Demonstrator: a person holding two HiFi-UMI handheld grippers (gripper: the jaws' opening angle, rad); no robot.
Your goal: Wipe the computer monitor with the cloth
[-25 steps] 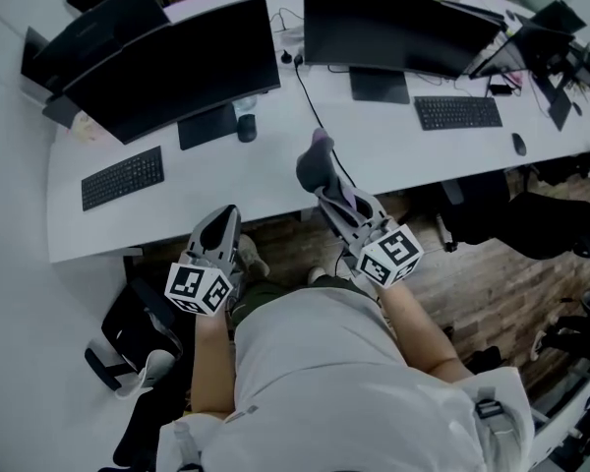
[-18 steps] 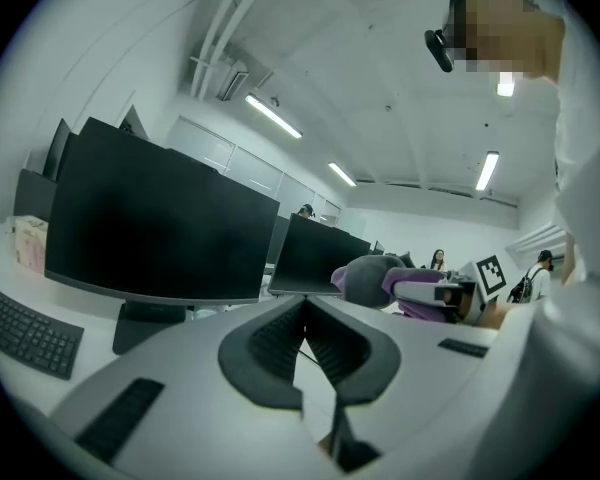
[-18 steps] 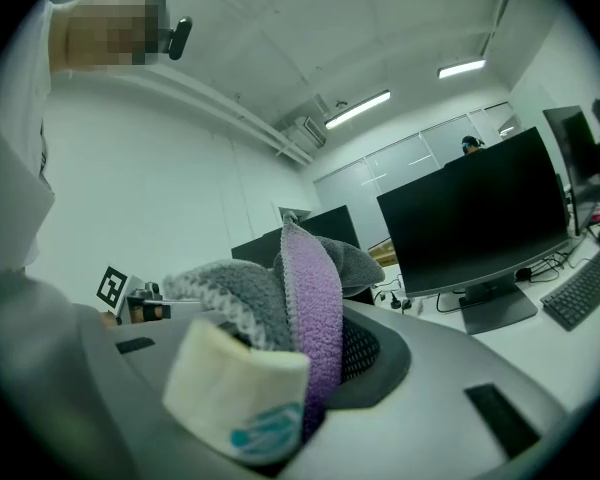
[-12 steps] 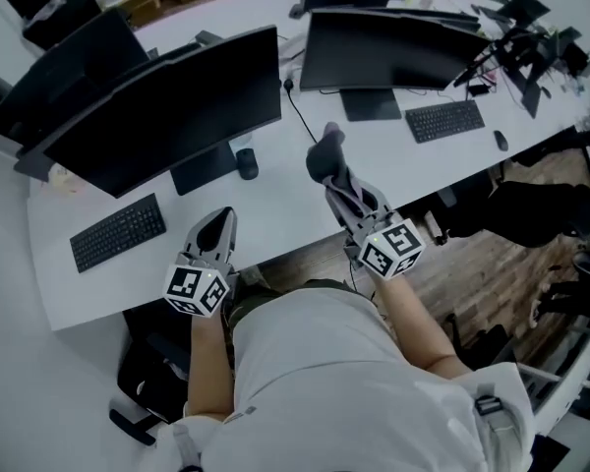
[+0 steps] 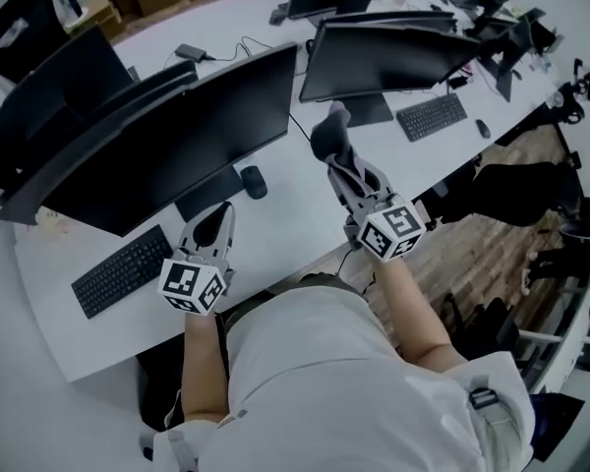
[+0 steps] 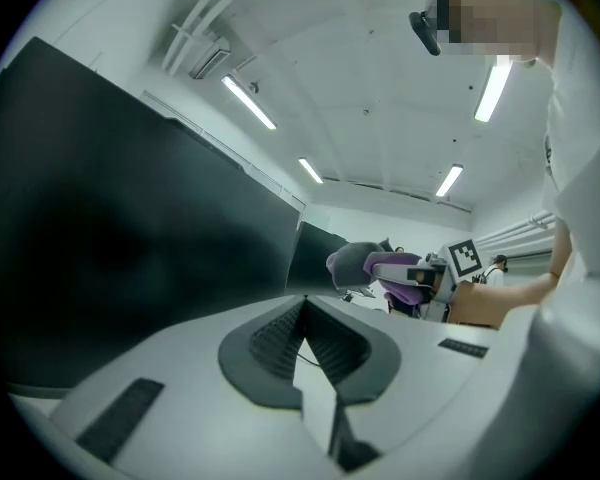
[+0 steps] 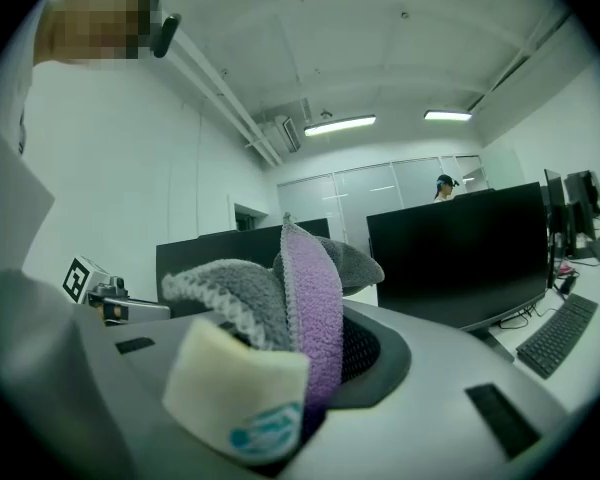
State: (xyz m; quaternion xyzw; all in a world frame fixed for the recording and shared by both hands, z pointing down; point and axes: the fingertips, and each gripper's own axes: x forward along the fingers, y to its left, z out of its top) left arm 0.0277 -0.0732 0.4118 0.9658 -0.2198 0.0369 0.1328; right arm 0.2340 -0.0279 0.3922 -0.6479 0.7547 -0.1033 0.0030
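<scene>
While your right gripper (image 5: 349,173) pinches the fuzzy grey-and-purple cloth (image 5: 326,136) | your left gripper (image 5: 214,229) is pressed together, empty | wide black computer monitor (image 5: 177,141) stands just ahead of both.

A white bench (image 5: 287,219) carries a black keyboard (image 5: 123,270) at its near left and a dark mouse (image 5: 255,182) further in. A second keyboard (image 5: 431,116) lies further right with a small mouse (image 5: 483,128) beside it. A black office chair (image 5: 516,193) stands on the wooden floor (image 5: 469,256) beyond the bench's edge.
</scene>
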